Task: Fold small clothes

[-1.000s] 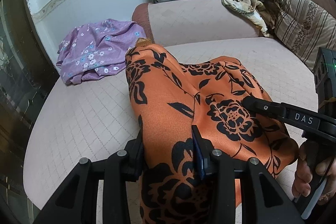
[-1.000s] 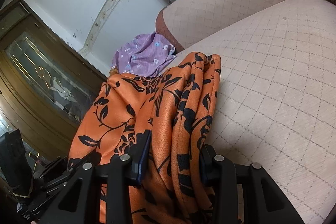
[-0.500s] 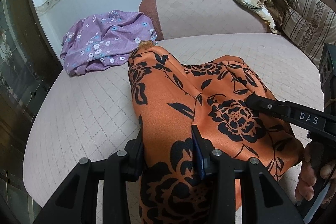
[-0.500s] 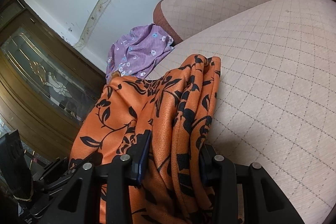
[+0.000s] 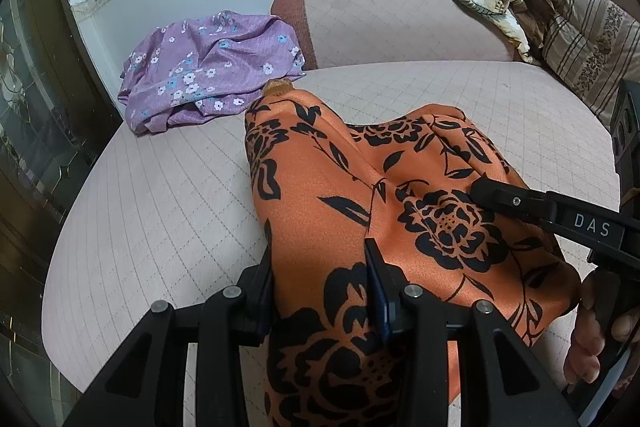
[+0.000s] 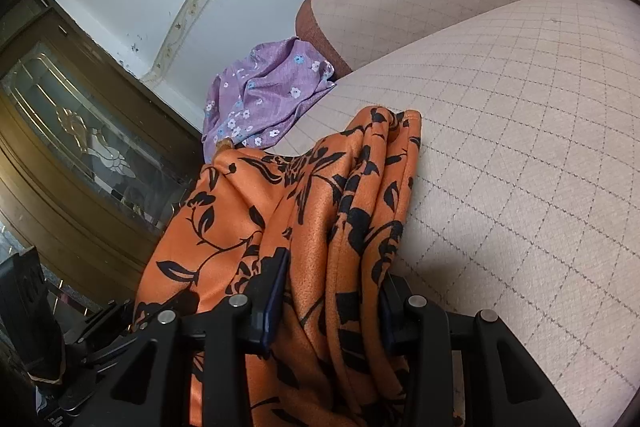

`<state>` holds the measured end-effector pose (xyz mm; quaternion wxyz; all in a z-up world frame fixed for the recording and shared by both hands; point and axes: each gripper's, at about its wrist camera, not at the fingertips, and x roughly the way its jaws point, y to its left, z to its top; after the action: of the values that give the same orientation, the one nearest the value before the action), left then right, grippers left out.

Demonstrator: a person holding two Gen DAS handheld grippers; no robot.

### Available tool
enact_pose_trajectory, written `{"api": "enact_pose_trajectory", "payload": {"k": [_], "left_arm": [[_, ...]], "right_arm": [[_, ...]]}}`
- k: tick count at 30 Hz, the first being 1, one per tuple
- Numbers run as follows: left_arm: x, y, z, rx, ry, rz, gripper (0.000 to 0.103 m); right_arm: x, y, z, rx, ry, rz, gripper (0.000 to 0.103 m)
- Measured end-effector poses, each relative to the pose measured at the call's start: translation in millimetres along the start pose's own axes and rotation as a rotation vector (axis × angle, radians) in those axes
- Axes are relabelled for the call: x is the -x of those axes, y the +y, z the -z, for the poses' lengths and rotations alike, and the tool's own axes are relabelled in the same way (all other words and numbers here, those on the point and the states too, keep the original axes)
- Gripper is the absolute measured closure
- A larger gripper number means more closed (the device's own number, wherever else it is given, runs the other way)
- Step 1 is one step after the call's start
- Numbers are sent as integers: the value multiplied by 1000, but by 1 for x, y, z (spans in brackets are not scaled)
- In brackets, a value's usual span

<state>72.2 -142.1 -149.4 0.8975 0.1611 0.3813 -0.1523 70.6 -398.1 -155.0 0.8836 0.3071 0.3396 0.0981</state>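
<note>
Orange floral garment (image 5: pixel 320 195) between both claws

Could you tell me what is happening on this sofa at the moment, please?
A person is folding an orange floral garment on the sofa seat. Each hand-held gripper, left and right, is clamped on a bunched part of it near the seat's front edge, while the rest lies on the cushion. A purple floral garment lies crumpled at the far corner, apart from both.
</note>
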Motion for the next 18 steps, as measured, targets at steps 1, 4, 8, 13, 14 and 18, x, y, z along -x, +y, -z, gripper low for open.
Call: {"api": "enact_pose_trajectory", "payload": {"k": [1, 4, 8, 13, 14, 18], "left_arm": [[0, 0, 0, 0, 0, 1, 62], [1, 0, 0, -1, 0, 0, 62], [3, 1, 2, -2, 6, 8, 62], [5, 2, 10, 2, 21, 19, 62], [5, 2, 12, 1, 23, 20, 62], [7, 3, 25, 8, 44, 29, 62]], "right_arm": [[0, 0, 0, 2, 2, 0, 62], [0, 1, 0, 5, 4, -2, 62], [1, 2, 3, 4, 11, 3, 62], [3, 2, 6, 2, 26, 14, 62], [4, 1, 8, 0, 28, 20, 62], [6, 2, 10, 2, 35, 37, 62]]}}
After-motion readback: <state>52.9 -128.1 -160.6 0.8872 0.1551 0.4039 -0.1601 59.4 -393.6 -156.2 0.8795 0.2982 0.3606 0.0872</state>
